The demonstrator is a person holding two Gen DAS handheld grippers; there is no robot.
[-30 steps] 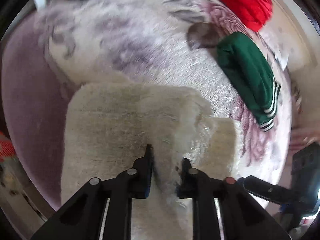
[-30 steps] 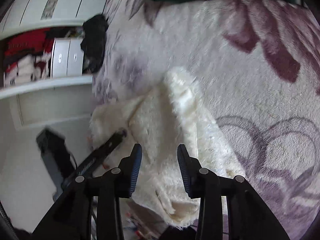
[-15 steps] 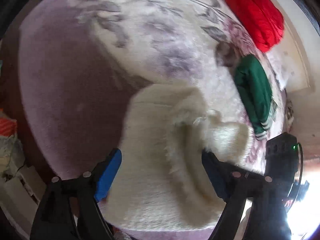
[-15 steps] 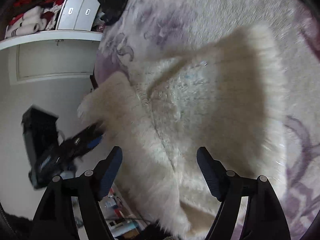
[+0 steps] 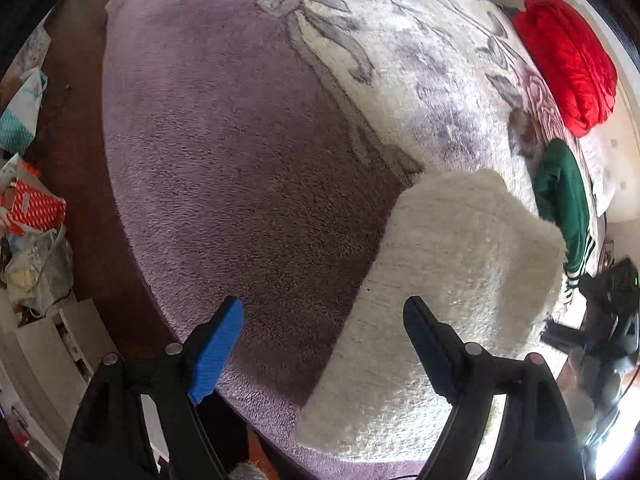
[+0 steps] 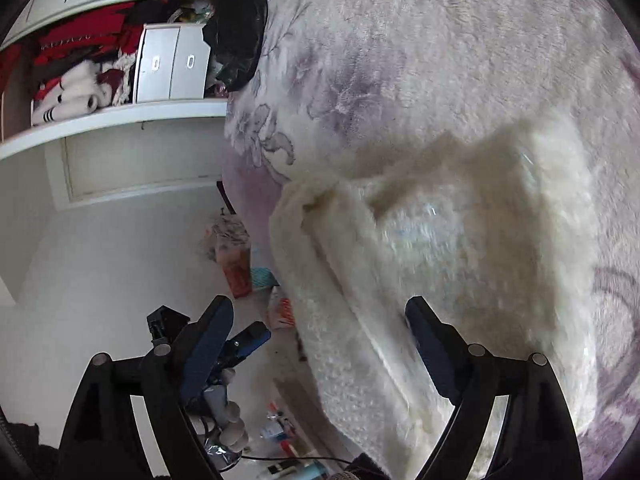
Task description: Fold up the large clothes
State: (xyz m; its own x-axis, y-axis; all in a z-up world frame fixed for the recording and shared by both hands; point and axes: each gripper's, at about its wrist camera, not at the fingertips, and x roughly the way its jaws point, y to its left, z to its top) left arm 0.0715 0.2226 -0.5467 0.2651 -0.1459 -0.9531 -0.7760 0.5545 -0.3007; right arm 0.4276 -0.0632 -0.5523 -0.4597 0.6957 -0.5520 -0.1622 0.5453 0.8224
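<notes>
Cream, fluffy fabric is lying in a compact folded bundle [image 5: 448, 292] near the edge of the purple floral bedspread [image 5: 240, 160]. We are holding the left gripper [image 5: 324, 344] with jaws wide and empty, over the bedspread just beside the bundle; its jaws have just been opening. We are holding the right gripper [image 6: 320, 344] the same way, jaws spread, having just opened further, with nothing pressed between them and the bundle's edge below. We are judging this garment as essentially folded and released. A green piece [image 5: 560, 208] and a red one [image 5: 568, 60] are lying well apart on the bedspread, so more folding may be waiting.
</notes>
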